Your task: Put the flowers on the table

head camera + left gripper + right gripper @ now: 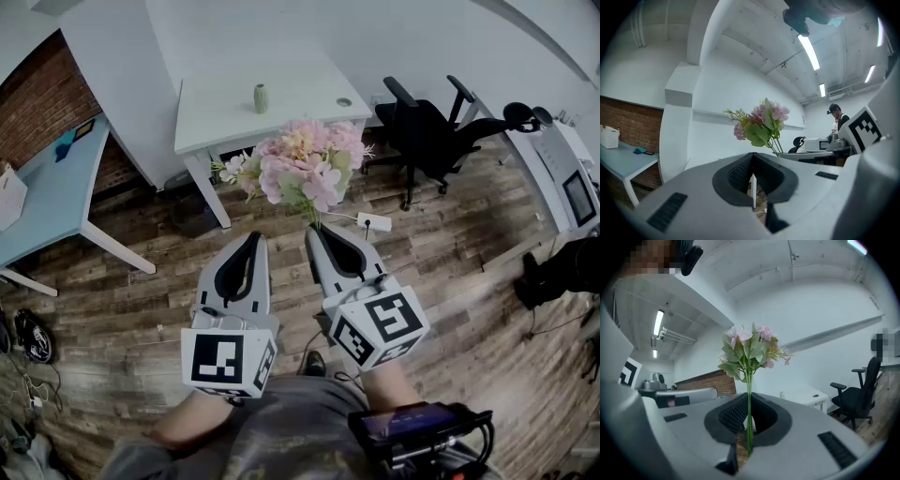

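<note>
A bunch of pink and white flowers [302,169] with green leaves stands upright in the air, its thin green stems [749,418] clamped in my right gripper [317,228], which is shut on them. The blooms [749,348] rise above that gripper's jaws. My left gripper [253,236] hovers just left of it, shut and holding nothing; the flowers [761,123] show beyond its tips to the right. A white table [225,112] lies ahead past the flowers, with a small green vase [261,97] standing on it.
A black office chair [433,131] stands right of the white table. A light blue desk [52,202] sits at the left by a brick wall. A white power strip [373,222] lies on the wooden floor. A person [838,117] stands far off.
</note>
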The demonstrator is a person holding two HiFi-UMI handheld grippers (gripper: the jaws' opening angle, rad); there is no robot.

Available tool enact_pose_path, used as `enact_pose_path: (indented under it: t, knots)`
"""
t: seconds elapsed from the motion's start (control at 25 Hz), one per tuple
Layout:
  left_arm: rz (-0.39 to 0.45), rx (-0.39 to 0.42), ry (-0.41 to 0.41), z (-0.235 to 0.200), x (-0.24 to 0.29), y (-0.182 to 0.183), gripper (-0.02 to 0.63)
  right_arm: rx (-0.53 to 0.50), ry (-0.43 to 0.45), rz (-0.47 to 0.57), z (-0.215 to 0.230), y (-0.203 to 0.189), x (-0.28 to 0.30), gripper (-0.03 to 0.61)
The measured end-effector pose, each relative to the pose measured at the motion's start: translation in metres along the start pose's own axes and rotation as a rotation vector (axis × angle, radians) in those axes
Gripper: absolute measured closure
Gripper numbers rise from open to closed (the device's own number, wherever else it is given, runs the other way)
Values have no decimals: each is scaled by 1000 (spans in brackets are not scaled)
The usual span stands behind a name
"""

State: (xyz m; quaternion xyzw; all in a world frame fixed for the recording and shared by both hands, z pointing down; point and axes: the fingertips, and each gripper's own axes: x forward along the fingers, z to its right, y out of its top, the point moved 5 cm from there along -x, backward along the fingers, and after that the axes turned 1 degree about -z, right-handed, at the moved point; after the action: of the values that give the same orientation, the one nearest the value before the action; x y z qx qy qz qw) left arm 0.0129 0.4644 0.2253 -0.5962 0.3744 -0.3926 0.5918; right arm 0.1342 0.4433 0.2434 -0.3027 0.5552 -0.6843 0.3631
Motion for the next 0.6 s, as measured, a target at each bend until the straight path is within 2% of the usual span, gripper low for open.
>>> enact_pose_path:
  t: [0.4,0.6]
  knots:
    - [-15,-16,13,11,4,-9,606,0,27,-31,9,-7,-2,560]
    - [-46,-4,44,52,28,-15,606,21,60,-38,55,-5,-17,560]
